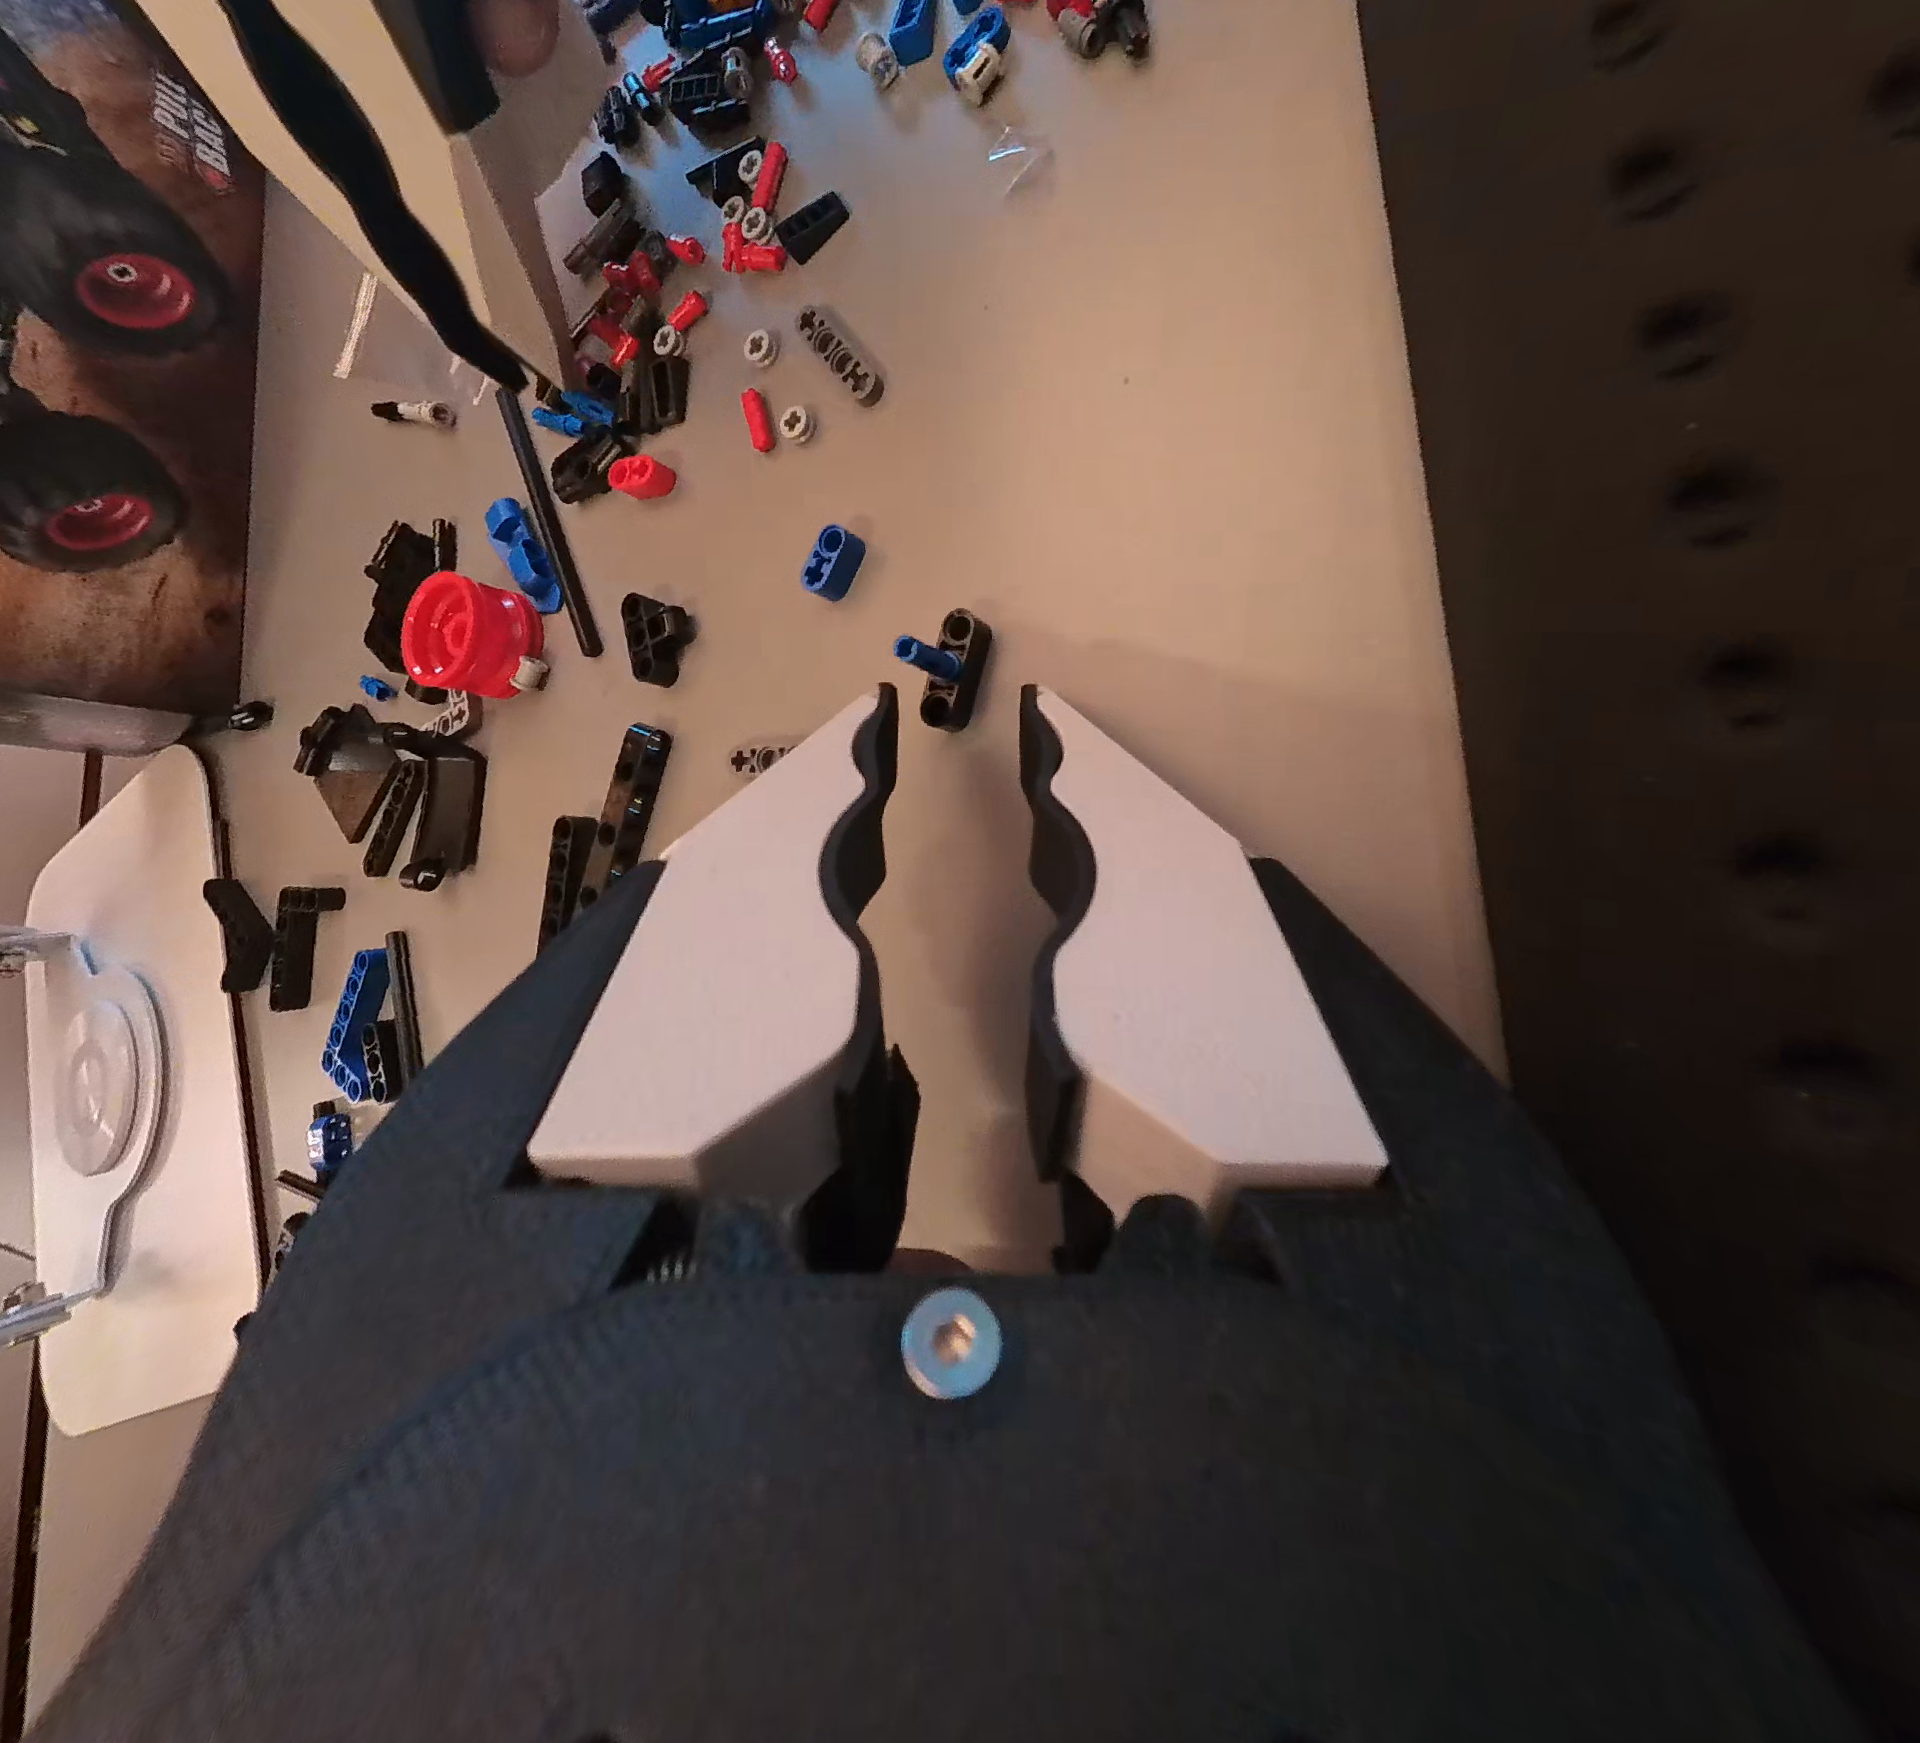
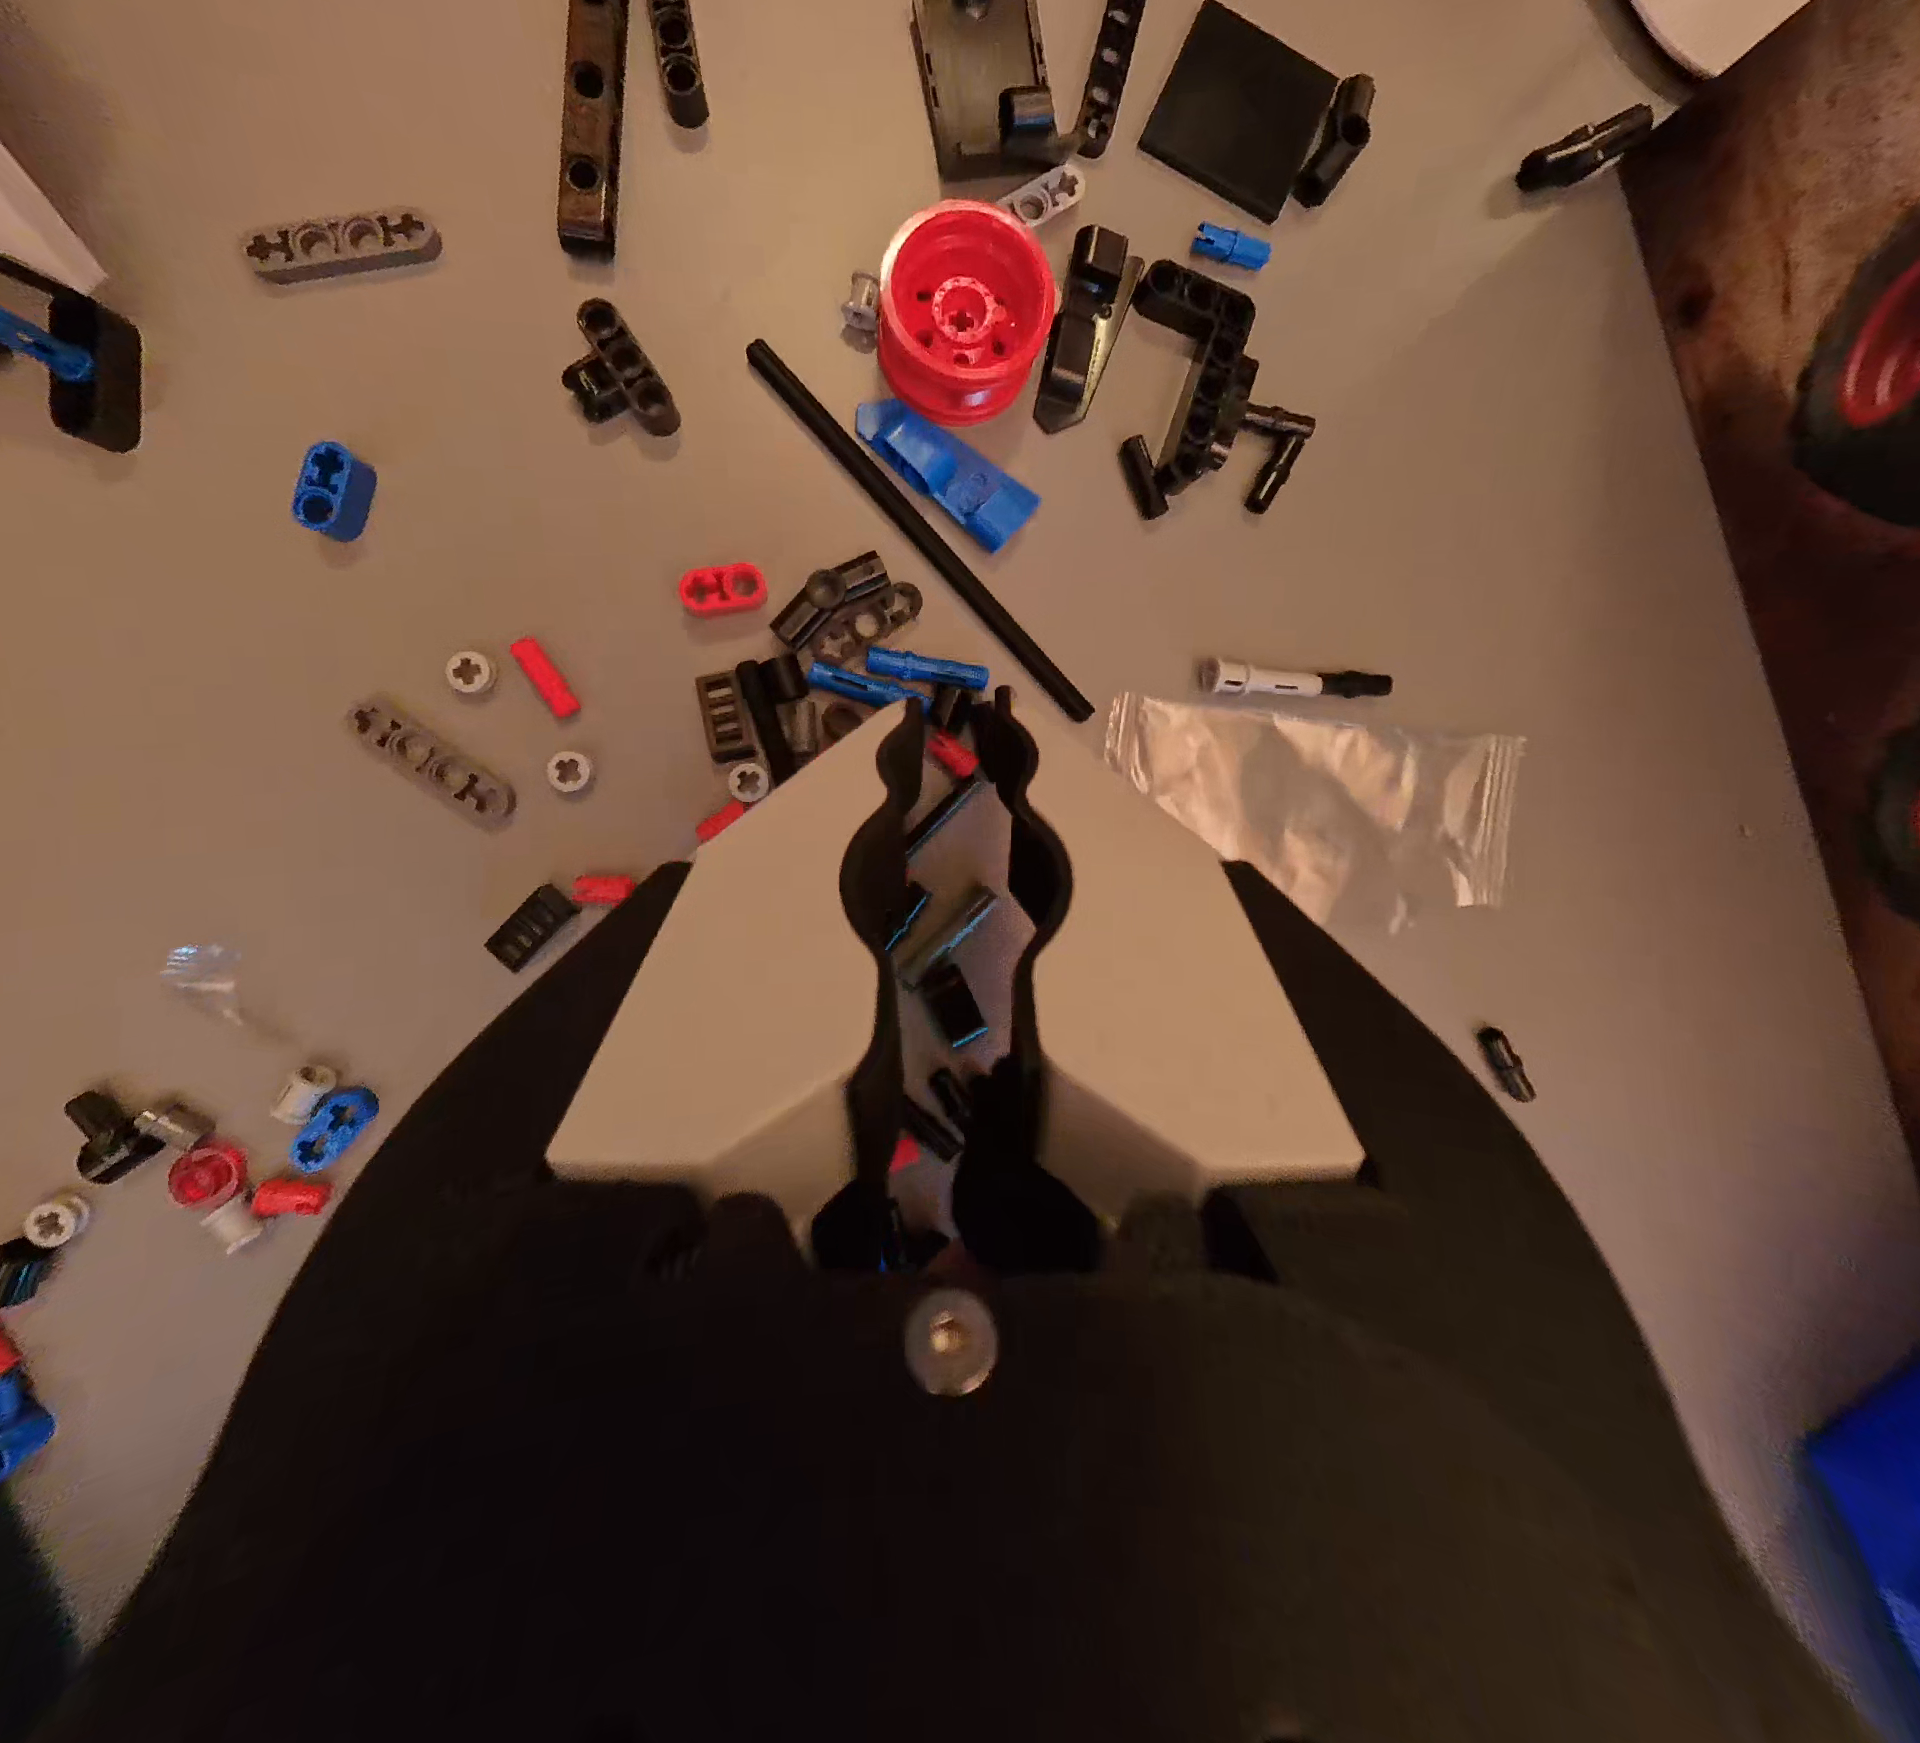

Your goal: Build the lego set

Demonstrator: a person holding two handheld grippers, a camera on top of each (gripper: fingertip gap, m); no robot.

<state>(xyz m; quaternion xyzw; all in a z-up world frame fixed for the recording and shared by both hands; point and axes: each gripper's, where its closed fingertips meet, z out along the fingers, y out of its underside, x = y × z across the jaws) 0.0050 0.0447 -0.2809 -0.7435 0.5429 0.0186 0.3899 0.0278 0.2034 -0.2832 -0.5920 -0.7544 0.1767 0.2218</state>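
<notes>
Two grippers work over loose Technic pieces: the left gripper [image 1: 956,701] hangs with jaws apart just short of a short black beam carrying a blue pin [image 1: 954,667]; the right gripper [image 2: 958,717], jaws almost together, noses into a cluttered heap beside blue pins [image 2: 902,670], where it could pinch the wrong piece or scatter neighbours
</notes>
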